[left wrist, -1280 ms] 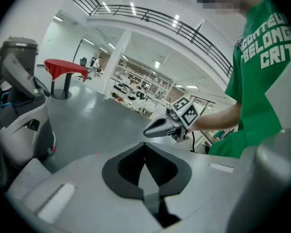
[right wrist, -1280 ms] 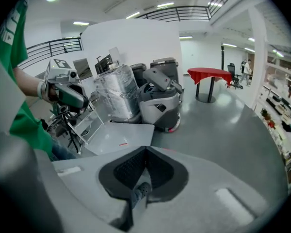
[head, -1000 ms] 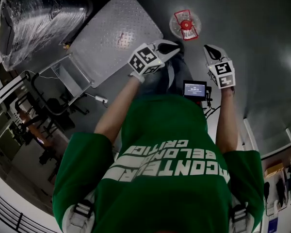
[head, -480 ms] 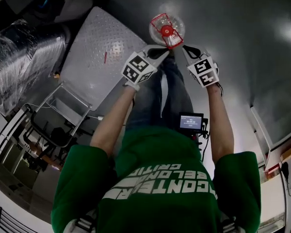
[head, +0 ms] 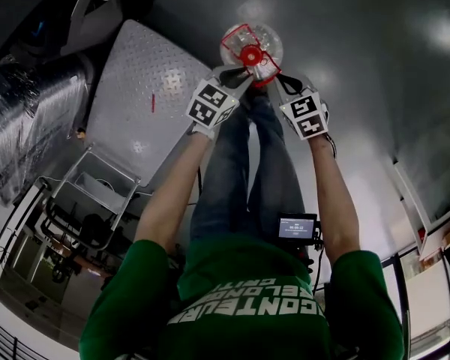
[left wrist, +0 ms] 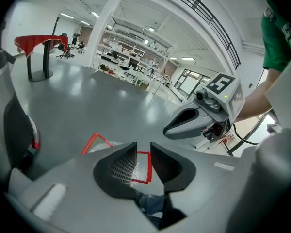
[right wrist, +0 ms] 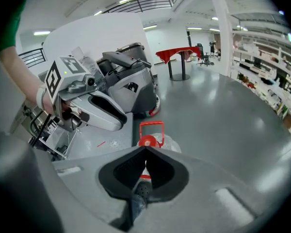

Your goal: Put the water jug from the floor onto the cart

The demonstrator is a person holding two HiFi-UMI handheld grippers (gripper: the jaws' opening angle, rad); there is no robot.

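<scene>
Change since the earlier frames: both tools have come down from near the person's chest to the water jug.

- Left tool: jaws slightly apart, just been opening; pads press on nothing. The jug's red handle shows through the gap, just beyond the tips.
- Right tool: jaws closed together, empty; the red cap sits just beyond its tips.
- Water jug: upright on the floor, directly ahead of both tools.
- Cart: 1 checker-plate deck, beside the left tool, away from the right tool.
</scene>
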